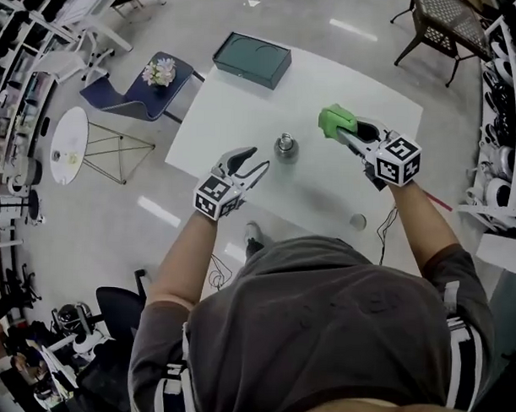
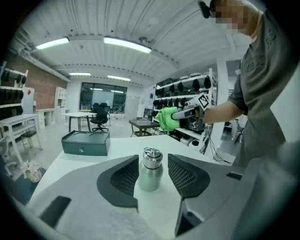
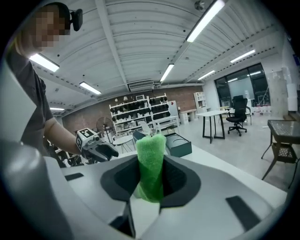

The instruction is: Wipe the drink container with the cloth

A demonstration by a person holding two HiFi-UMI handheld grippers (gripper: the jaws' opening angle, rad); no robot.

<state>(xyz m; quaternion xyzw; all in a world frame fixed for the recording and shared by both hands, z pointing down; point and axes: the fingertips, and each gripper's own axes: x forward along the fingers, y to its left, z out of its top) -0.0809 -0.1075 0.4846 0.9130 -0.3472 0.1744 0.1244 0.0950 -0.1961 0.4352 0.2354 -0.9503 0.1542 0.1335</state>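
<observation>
**One drink container (image 1: pixel 285 147) stands between two grippers**

One steel drink container (image 2: pixel 151 168) stands upright near the middle of a white table (image 1: pixel 244 107). The left gripper (image 1: pixel 249 163) sits just beside it, jaws partly apart and holding nothing. Seen along those jaws, the container shows in the gap, clear of both pads. On its other side and apart from it, the right gripper (image 1: pixel 345 132) is clamped on a bunched green cloth (image 3: pixel 151 164) above the tabletop. A dark green box (image 1: pixel 252 60) rests at the table's far edge.
</observation>
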